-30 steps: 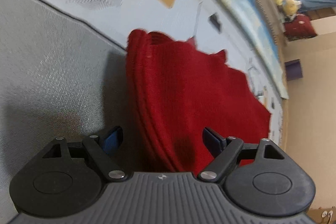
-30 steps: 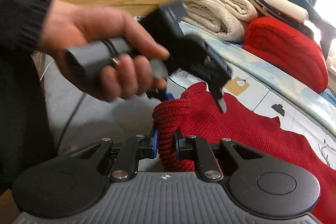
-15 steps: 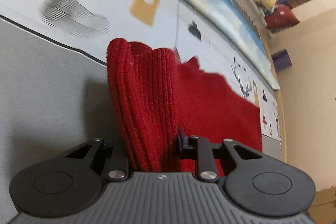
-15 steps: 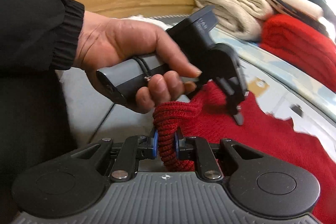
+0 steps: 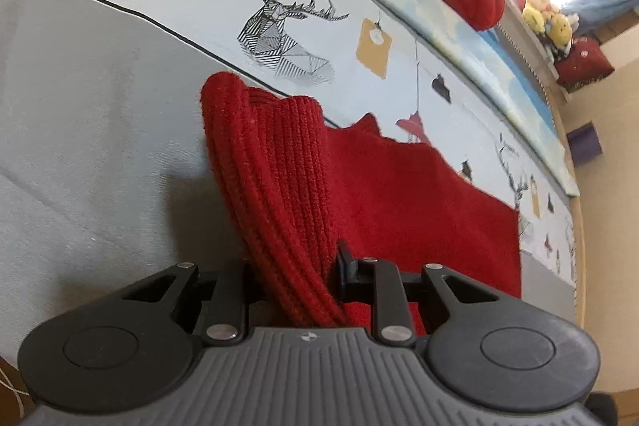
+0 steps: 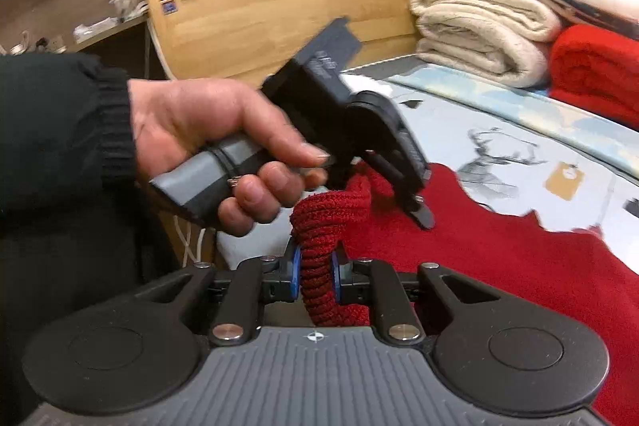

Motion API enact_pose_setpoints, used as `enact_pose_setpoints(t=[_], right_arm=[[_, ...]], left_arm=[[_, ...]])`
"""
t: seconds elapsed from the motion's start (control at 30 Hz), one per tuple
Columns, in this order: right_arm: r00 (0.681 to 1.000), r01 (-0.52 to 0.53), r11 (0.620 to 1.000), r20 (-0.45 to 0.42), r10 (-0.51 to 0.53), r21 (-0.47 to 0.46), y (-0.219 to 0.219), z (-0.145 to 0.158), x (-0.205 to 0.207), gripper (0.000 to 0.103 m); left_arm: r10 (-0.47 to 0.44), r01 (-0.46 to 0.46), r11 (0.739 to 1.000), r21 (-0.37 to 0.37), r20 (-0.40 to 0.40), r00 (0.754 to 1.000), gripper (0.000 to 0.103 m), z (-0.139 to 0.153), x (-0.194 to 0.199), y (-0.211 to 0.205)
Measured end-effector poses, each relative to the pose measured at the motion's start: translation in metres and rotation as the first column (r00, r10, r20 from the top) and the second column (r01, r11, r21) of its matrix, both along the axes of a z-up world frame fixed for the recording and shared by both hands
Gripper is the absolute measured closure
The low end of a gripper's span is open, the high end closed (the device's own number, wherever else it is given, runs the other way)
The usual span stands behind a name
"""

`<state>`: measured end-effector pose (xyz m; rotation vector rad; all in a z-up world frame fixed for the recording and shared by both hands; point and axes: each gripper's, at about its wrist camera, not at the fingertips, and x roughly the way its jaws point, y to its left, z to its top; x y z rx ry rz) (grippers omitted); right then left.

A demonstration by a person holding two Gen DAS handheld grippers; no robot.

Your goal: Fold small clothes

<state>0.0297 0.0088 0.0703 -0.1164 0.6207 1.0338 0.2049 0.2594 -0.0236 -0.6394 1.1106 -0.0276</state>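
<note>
The fold looks only just begun. A red knitted sweater (image 5: 419, 194) lies mostly spread out on the bed, over a grey-and-pale printed sheet (image 5: 100, 130) with a stag drawing. The left claw (image 5: 293, 270) has just been closing and now grips a bunched ribbed edge of the knit, raised off the sheet. The right claw (image 6: 315, 276) is clenched on another thick roll of the same ribbed edge, close beside the left one. No flap has been laid over the body yet; I judge the edge must be carried across, set down, and the other folds made.
</note>
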Motion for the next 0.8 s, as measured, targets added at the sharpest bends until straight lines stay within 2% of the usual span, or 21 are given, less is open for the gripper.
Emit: enact_pose_setpoints(t=[0.3, 0.4, 0.5, 0.57, 0.67, 0.73, 0.8], right_arm=[[0.979, 0.204, 0.978, -0.034, -0.203, 0.046, -0.065, -0.004, 0.017, 0.089], [0.952, 0.306, 0.949, -0.048, -0.303, 0.075, -0.095, -0.003, 0.022, 0.089], [0.902, 0.431, 0.897, -0.049, -0.428, 0.096, -0.133, -0.002, 0.023, 0.089], [0.855, 0.517, 0.850, -0.022, -0.518, 0.097, -0.156, -0.001, 0.020, 0.090], [0.740, 0.667, 0.739, 0.031, -0.672, 0.091, -0.194, -0.004, 0.011, 0.090], [0.636, 0.770, 0.636, 0.029, -0.772, 0.053, -0.220, -0.012, 0.010, 0.090], [0.522, 0.851, 0.525, -0.058, -0.851, -0.035, -0.248, -0.033, 0.018, 0.091]], left_arm=[[-0.069, 0.069, 0.998, 0.000, 0.078, 0.995, 0.076, 0.029, 0.027, -0.055], [-0.116, 0.116, 0.993, 0.010, 0.118, 0.986, 0.076, 0.045, 0.042, -0.092], [-0.156, 0.157, 0.988, 0.009, 0.171, 0.973, 0.074, 0.061, 0.054, -0.136], [-0.189, 0.195, 0.981, -0.007, 0.221, 0.957, 0.072, 0.072, 0.061, -0.168], [-0.259, 0.288, 0.957, -0.047, 0.313, 0.914, 0.061, 0.086, 0.068, -0.213], [-0.295, 0.339, 0.939, -0.061, 0.366, 0.883, 0.031, 0.094, 0.067, -0.234], [-0.314, 0.339, 0.941, 0.004, 0.384, 0.868, 0.027, 0.097, 0.064, -0.247]])
